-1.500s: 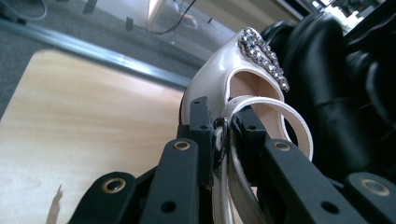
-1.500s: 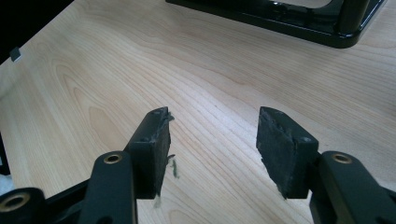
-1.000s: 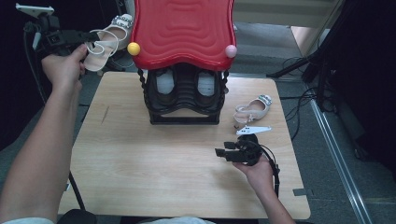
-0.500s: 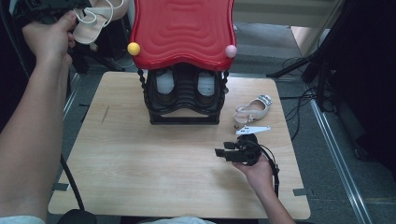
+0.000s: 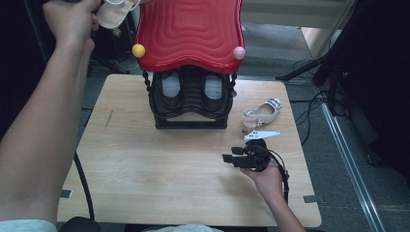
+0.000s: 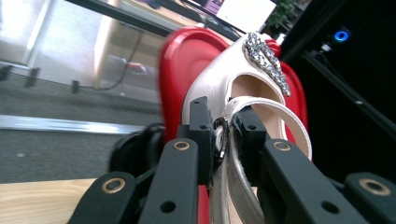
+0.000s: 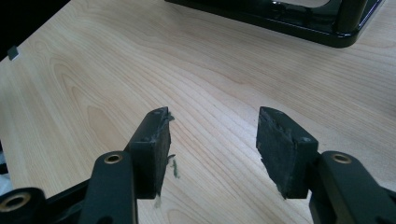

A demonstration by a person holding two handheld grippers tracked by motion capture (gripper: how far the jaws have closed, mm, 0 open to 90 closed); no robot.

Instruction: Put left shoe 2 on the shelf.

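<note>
**White sandal held high at the left, right gripper idle on the table**

At the far left of the high view, the person's left hand [image 5: 72, 21] was raised well above the table's [image 5: 145, 174] back-left corner, up beside the red top [image 5: 188, 34] of the shoe rack. In it, the left gripper [image 6: 223, 135] had its jaws clamped on the heel strap of a white sandal [image 6: 219, 79]; the left gripper view showed the two black jaws pinched close together on the strap, with the sandal's jewelled front pointing away toward the red top. From above, the sandal [image 5: 113, 12] appeared at the top edge, just left of the red top and near its yellow ball [image 5: 139, 50].

In the middle, the black shoe rack [image 5: 191, 104] stood at the back of the wooden table, with a pair of shoes [image 5: 171, 87] on its shelf under the red top. A pink ball [image 5: 239, 52] sat at the top's right corner.

To the right, a second white sandal [image 5: 261, 113] lay on the table just beside the rack. In front of it, the right hand [image 5: 266, 176] rested the right gripper [image 5: 229, 158] on the table, pointing left. The right gripper view showed its jaws [image 7: 212, 149] standing apart over bare wood with nothing between them.
</note>
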